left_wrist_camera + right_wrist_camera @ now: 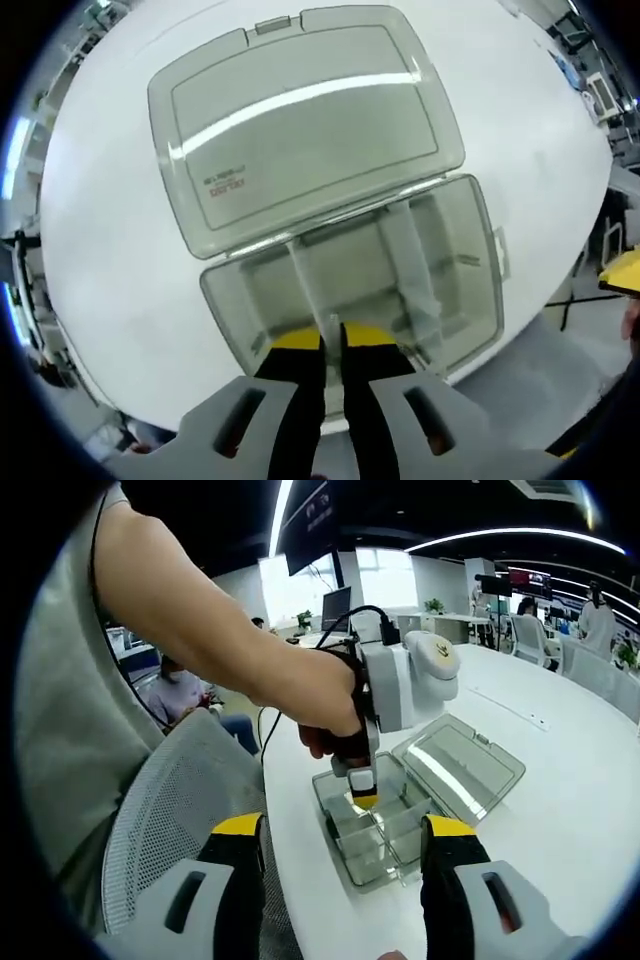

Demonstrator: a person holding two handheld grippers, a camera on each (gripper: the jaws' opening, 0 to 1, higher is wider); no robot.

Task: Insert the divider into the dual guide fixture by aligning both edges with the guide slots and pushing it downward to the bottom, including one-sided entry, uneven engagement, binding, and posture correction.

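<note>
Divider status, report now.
Left gripper shut on divider, its lower edge down inside the open clear box. Right gripper open, held back. Second divider already seated; nothing blocking.

left gripper view close above fixture [350, 290], right gripper view farther, sideways

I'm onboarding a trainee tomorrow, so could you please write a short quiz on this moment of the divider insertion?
1. True or false: the lid of the clear box is open.
2. Which gripper's fingers are spread wide apart? A) left B) right
3. Fill in: the left gripper holds the ___ over the box.

Key: 1 true. 2 B, the right gripper. 3 divider.
</note>
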